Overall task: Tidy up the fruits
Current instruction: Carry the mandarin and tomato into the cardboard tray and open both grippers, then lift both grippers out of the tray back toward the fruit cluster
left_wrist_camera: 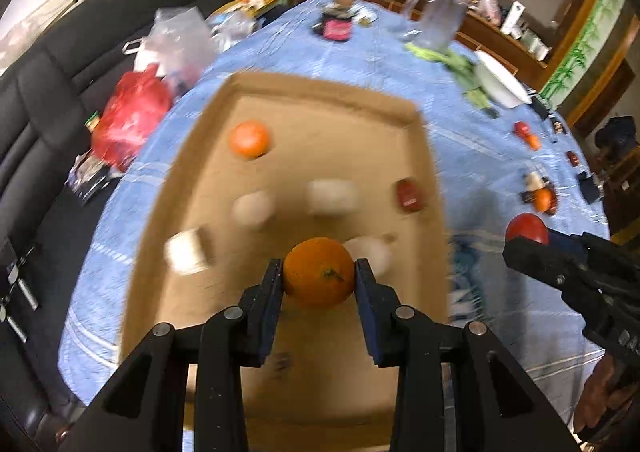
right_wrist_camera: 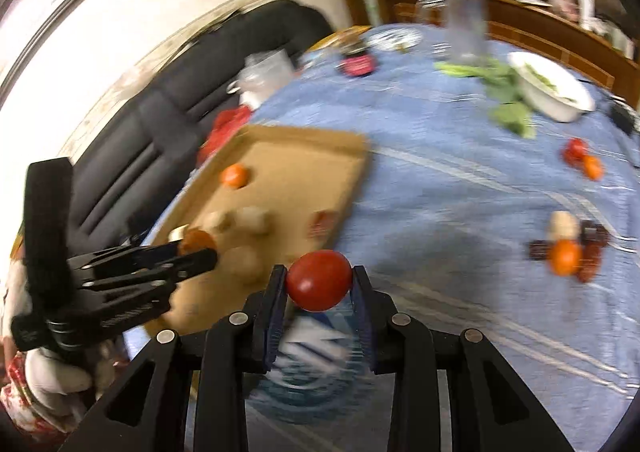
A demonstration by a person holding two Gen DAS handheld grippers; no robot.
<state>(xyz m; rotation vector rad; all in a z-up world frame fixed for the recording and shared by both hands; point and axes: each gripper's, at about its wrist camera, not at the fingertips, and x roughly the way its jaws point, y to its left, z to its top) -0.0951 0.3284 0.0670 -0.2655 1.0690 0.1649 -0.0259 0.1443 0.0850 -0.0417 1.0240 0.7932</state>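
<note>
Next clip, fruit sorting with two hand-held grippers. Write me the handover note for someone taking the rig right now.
Left hand-held gripper: shut on an orange, above the cardboard tray.
Right hand-held gripper: shut on a tomato, over the blue tablecloth just right of the tray.
Done: one orange and a red fruit already lie in the tray among pale items too blurred to name.
Left: place both held fruits, then collect the fruit still on the cloth, one cluster near the far right, another nearer.
</note>
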